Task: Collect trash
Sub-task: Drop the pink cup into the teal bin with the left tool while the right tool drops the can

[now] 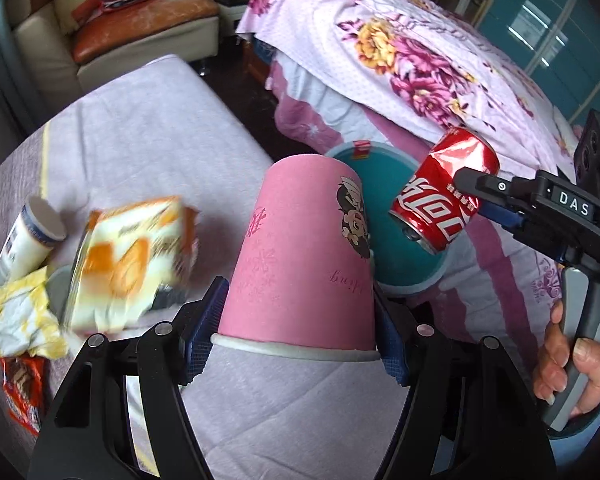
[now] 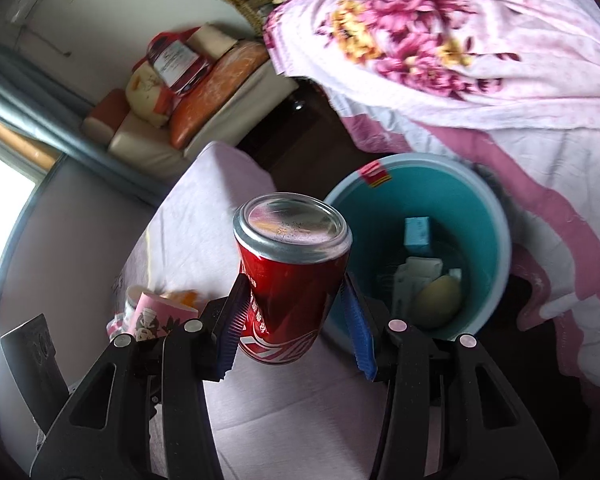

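Your left tongs (image 1: 296, 332) clench the pink cup (image 1: 300, 252) upside down, and your right tongs (image 2: 292, 320) clamp the red can (image 2: 292, 280), both carried toward the teal bin (image 2: 480, 208) just beyond for dropping in

Floral-covered bed (image 1: 412, 52), cushioned sofa (image 1: 112, 40)

- A cup (image 1: 300, 256) was held upside down between the left gripper (image 1: 300, 344) pads, left of the can (image 1: 446, 196).
- A bin (image 2: 496, 216) stood behind both, beside the bed (image 1: 420, 52).
- Wrappers (image 1: 128, 260) lay left of the cup.
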`<act>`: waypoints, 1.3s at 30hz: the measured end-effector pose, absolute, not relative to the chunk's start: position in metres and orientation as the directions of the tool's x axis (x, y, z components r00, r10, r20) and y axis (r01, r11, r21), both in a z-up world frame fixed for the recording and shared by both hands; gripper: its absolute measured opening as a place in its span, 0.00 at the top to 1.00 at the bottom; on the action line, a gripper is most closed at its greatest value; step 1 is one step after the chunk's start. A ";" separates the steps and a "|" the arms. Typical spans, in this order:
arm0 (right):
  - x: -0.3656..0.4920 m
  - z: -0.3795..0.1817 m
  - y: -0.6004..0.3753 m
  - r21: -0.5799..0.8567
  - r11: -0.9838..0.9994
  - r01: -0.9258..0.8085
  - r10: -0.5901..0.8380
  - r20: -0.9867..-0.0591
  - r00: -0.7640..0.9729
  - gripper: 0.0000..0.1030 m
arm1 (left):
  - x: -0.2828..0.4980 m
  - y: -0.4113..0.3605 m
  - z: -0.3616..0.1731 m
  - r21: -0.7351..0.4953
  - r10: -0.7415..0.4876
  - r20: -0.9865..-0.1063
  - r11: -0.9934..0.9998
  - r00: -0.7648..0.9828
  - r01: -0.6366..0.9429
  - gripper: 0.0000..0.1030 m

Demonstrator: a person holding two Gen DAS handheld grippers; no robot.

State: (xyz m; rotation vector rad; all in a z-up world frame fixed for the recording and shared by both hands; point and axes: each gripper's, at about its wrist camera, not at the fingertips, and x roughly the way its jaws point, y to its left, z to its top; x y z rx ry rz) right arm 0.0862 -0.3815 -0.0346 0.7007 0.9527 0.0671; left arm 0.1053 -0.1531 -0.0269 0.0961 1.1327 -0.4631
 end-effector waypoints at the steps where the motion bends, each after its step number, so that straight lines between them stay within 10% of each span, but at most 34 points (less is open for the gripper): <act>1: 0.086 -0.037 -0.390 0.580 0.773 0.258 0.343 -0.724 0.598 0.57 | 0.107 -0.160 -0.028 -0.153 -0.306 -0.891 0.898 0.336 0.413 0.33; 39: 0.090 -0.067 -0.455 0.496 0.770 0.402 0.226 -0.801 0.555 0.57 | 0.136 -0.230 -0.068 -0.155 -0.298 -0.920 0.874 0.255 0.460 0.14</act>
